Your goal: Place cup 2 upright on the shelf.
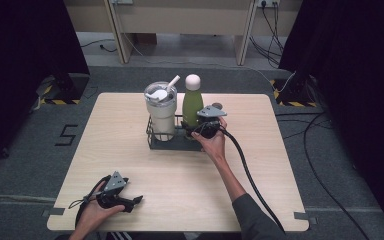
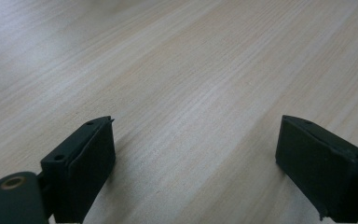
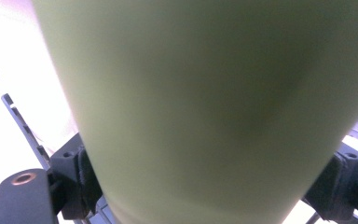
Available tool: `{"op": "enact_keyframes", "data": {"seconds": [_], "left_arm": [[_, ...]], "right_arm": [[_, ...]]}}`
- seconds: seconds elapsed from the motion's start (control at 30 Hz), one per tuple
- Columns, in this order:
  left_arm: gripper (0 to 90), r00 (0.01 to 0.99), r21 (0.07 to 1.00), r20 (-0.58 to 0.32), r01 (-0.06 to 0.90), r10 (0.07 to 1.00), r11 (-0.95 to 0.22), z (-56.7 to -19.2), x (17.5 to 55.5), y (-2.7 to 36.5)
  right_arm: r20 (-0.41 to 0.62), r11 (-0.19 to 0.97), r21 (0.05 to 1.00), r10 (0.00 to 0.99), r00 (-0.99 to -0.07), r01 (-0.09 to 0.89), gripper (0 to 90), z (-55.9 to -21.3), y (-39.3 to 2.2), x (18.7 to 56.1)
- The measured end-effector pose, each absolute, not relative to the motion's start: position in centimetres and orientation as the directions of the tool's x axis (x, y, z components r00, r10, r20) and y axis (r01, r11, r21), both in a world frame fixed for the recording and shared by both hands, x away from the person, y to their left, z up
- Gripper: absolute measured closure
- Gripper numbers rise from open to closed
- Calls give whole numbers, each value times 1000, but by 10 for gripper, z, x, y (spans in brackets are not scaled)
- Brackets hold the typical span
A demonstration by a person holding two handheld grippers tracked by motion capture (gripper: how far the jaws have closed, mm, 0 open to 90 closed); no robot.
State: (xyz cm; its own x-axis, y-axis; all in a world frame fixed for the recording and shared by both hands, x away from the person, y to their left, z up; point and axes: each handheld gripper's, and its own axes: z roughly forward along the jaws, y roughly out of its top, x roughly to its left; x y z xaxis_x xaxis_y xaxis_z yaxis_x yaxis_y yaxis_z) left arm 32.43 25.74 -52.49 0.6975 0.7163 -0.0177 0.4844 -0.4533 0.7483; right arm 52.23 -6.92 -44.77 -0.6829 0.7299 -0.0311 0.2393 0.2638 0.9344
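Fingers of the right gripper: set either side of the green bottle, low on its body, with the bottle filling the gap between them. Both sit hard against its sides; whether they press on it I cannot tell.

Fingers of the left gripper: spread wide, nothing between them, bare tabletop beneath. The gripper rests in the person's left hand at the near left corner, well apart from the other items.

Green bottle, pale rounded cap: upright in the right compartment of a dark wire caddy, at the middle of the far half of the tabletop.

Cream tumbler, lid and white straw: upright in the caddy's left compartment, just beside the bottle.

Right hand: at the caddy's right front corner, black cable trailing back toward the near edge.
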Motion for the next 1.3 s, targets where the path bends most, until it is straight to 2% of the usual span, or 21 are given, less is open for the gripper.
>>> {"op": "enact_keyframes", "data": {"seconds": [0.17,0.5,1.3], "left_arm": [[112,697,749,-18,484,716,-452,-525,324,257],[112,698,749,-17,483,716,-453,-525,324,257],[110,697,749,-17,484,717,-452,-525,324,257]], "right_arm": [[-61,284,933,731,-679,222,150,-443,-72,515],[-21,234,945,737,-675,226,149,-436,-89,496],[3,194,960,717,-697,204,149,-425,-111,447]]}}
